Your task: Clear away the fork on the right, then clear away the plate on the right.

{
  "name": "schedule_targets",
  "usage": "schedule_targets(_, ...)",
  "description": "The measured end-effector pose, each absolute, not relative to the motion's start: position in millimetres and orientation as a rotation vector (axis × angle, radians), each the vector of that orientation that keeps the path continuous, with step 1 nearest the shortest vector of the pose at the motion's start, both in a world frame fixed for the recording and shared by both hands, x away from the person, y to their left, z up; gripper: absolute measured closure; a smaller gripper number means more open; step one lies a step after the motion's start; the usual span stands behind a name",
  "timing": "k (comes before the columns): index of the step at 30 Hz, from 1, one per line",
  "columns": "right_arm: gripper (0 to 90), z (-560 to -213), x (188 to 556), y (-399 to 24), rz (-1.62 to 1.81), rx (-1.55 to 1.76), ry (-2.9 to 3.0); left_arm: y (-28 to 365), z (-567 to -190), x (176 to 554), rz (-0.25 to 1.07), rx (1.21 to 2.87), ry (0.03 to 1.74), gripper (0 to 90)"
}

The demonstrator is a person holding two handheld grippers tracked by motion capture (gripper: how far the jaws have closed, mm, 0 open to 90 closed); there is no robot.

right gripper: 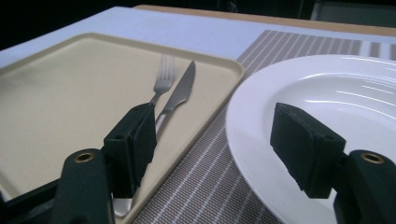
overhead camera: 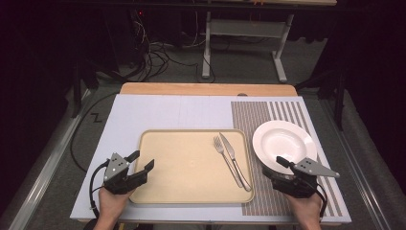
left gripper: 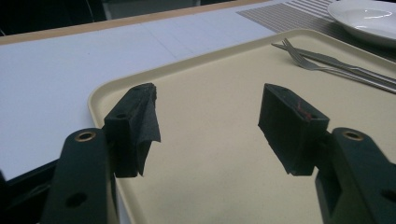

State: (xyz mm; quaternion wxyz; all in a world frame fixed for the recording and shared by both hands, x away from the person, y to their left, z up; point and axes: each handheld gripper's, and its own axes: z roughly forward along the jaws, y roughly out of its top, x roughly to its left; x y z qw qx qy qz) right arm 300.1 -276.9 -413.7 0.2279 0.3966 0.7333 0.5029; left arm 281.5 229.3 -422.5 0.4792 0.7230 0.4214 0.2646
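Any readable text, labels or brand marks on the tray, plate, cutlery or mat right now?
None: no word, number or brand reads anywhere.
Tray, plate, fork and knife: plain.
Mat: stripes alone.
Red scratch on the left hand-held gripper pad: no letter.

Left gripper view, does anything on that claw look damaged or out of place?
Yes. On the left claw, the black covering of the left-hand pad has come loose: a flap hangs off its inner face, wrinkled and peeling. The other pad looks flat and whole, with only a small red mark near its top edge.
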Motion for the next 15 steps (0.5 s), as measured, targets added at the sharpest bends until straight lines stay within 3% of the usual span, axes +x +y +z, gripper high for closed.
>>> schedule_targets(15,32.5,-423.9,286.9,-298.7,1.359,1.151,1.951,232.4,-422.1,278.5,0.648,1.755,1.031,37.6)
